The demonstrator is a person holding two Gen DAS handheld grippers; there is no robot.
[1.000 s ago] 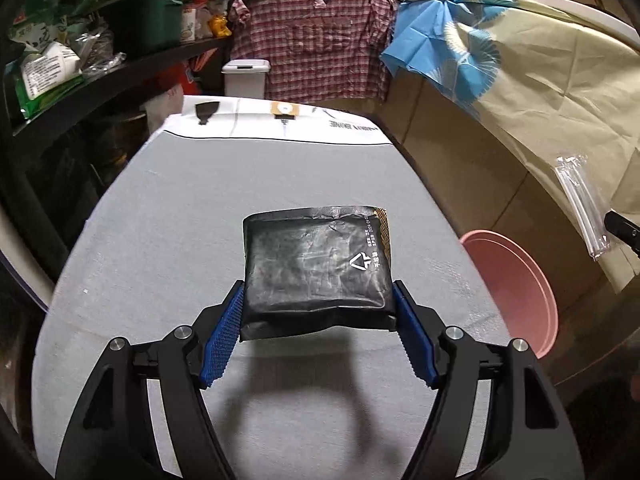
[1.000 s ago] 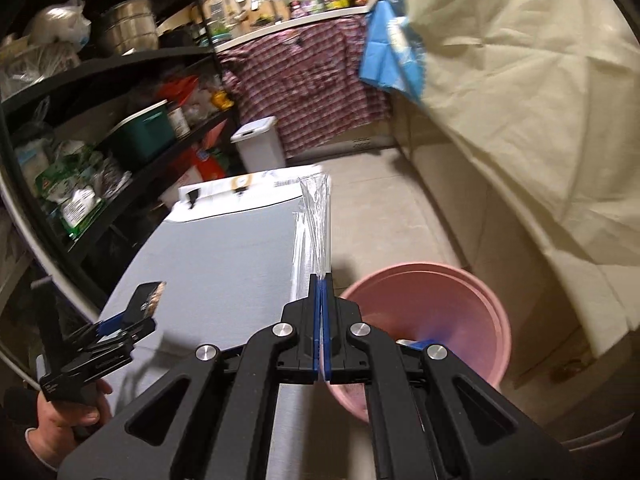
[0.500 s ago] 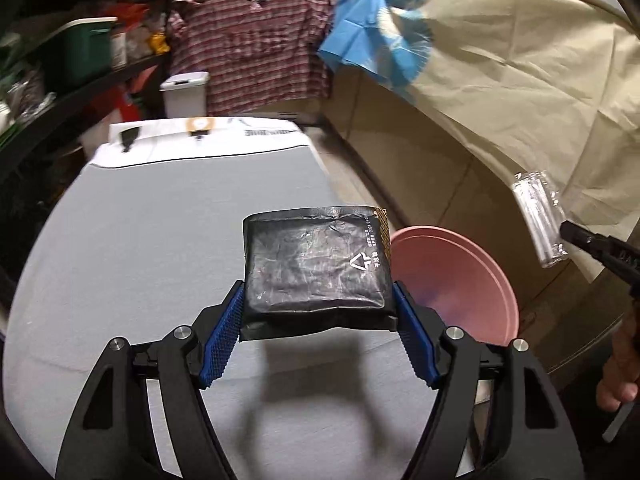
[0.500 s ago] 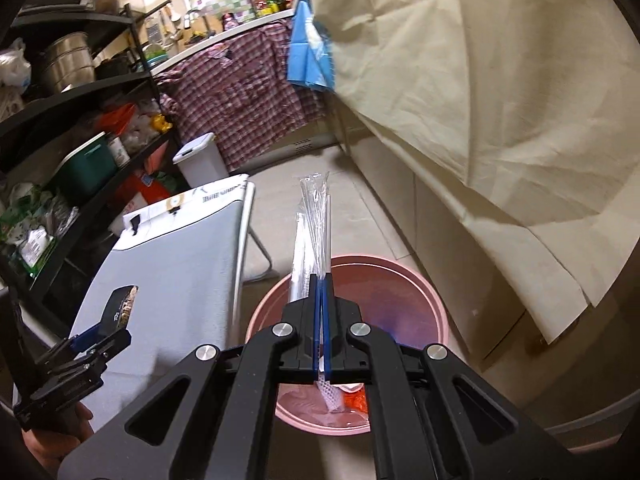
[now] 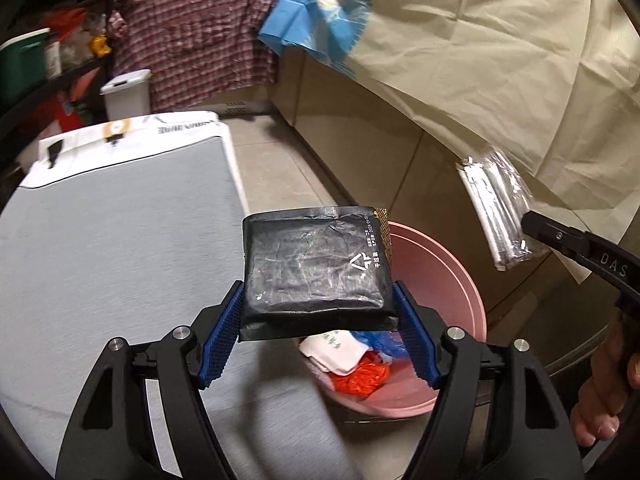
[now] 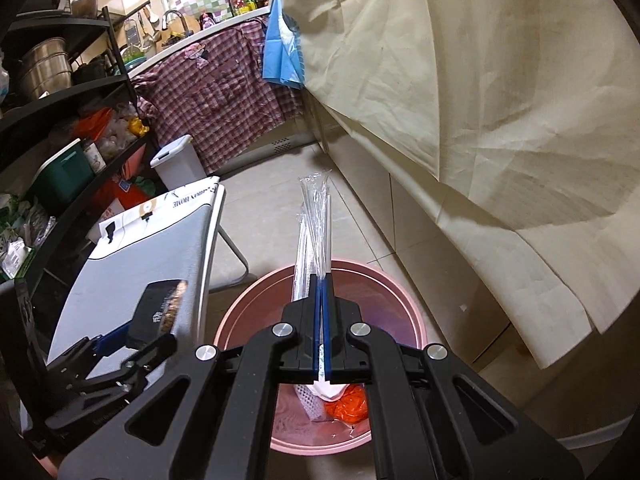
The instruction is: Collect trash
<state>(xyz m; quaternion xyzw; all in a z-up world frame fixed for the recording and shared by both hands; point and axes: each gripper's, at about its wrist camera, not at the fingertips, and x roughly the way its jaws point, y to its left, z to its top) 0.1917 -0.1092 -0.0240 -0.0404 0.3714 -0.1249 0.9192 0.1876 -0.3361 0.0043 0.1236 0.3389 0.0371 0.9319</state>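
A black packet (image 5: 318, 268), clamped flat between the left tongs (image 5: 320, 316), is held over the near rim of the pink bin (image 6: 416, 322), while a clear wrapper (image 6: 316, 224), pinched lengthwise in the closed right tongs (image 6: 321, 320), is poised directly above it.

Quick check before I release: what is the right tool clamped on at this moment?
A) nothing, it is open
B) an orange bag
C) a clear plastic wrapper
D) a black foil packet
C: the right tool is shut on the clear plastic wrapper, which sticks out past its tips over the pink bin; the black foil packet is in the left tool.
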